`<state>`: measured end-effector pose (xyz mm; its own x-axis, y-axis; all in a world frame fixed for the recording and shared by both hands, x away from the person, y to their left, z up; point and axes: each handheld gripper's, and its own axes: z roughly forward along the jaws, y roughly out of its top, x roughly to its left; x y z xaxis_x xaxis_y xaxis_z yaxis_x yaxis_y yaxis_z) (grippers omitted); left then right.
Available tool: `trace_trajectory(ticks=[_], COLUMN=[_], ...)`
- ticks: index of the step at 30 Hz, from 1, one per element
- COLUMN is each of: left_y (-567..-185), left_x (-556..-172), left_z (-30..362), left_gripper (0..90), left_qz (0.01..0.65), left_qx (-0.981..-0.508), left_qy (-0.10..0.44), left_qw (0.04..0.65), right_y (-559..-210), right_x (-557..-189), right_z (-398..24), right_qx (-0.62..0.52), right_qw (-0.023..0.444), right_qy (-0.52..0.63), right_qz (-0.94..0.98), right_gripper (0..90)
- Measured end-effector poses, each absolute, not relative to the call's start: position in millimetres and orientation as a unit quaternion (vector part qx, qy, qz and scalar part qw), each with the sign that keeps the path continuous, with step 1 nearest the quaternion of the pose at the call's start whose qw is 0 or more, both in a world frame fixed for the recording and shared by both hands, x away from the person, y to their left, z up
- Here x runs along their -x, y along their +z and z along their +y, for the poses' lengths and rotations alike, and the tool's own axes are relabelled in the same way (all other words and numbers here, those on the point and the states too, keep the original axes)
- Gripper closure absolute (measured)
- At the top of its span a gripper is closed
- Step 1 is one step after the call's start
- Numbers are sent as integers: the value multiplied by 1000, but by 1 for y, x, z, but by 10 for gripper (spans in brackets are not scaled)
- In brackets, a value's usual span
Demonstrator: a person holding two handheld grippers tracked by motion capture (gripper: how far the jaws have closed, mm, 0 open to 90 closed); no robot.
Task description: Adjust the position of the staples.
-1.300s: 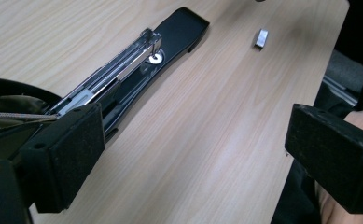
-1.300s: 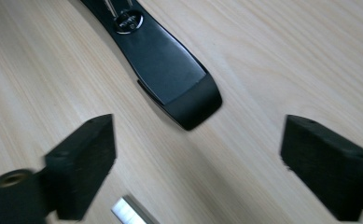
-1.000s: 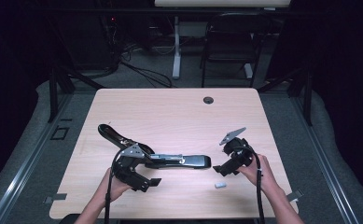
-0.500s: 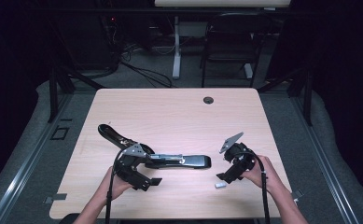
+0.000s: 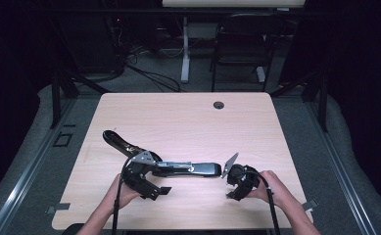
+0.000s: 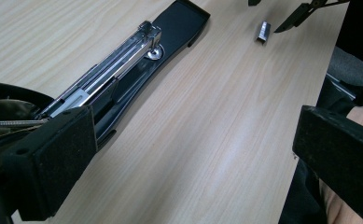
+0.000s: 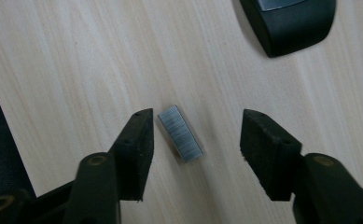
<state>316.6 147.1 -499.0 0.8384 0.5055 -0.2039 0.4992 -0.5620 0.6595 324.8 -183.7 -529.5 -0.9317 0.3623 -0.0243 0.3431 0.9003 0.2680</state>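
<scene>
Staple strip (image 7: 180, 133) flat on the bench (image 7: 58, 56), between the pads of the right tongs (image 7: 195, 140), nearer the left pad in the right gripper view and not yet touched. Long axis diagonal across the gap, not square to the pads. Right tongs released, jaws just been closing around the strip. Left tongs (image 6: 188, 163) released and wide, beside the opened stapler (image 6: 132, 60); no grasp visible there. Right hand (image 5: 271, 188) nearer the strip. Next, by judgement: slight wrist turn, then closure.

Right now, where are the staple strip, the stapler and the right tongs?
staple strip (image 7: 180, 133), right gripper view, middle of its top.
stapler (image 6: 123, 65), left gripper view, open metal magazine.
right tongs (image 7: 197, 140), right gripper view, gap midway between tips.
</scene>
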Motion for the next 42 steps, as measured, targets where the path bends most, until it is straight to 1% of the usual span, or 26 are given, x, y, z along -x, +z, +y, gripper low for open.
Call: trace_trajectory(ticks=[5,8,17,19,21,22,27,31,35,38,39,40,42], left_y=[-500,-500,-500,-500,-500,-500,-499,-499,-499,-499,-499,-500,-500], left_x=[-318,-318,-319,-319,-319,-319,-320,-320,-321,-320,-320,-320,-320], left_z=[147,147,149,150,150,150,152,153,153,151,151,151,151], left_gripper=[0,0,0,0,0,0,0,0,0,0,0,0,0], left_qz=[282,282,288,287,287,287,288,293,291,289,288,288,288], left_qx=[-885,-885,-885,-885,-885,-885,-884,-882,-883,-885,-886,-886,-886], left_qy=[0,0,13,7,8,8,10,13,12,14,14,14,14], left_qw=[371,370,364,368,368,367,368,369,368,364,364,363,362], right_y=[-531,-535,-542,-542,-542,-542,-537,-528,-526,-529,-530,-531,-533], right_x=[-324,-325,-327,-327,-327,-327,-328,-332,-339,-346,-349,-350,-353], right_z=[-179,-176,-174,-175,-175,-176,-179,-184,-190,-195,-197,-198,-202], right_qx=[-164,-163,-162,-162,-162,-165,-181,-208,-257,-302,-319,-331,-351], right_qw=[33,19,10,9,8,5,5,15,39,46,40,45,42], right_qy=[112,109,92,90,89,96,109,130,123,111,112,108,106], right_qz=[980,980,983,983,983,982,977,969,958,946,940,936,930], right_gripper=[604,623,661,701,761,774,775,775,775,775,775,775,774])
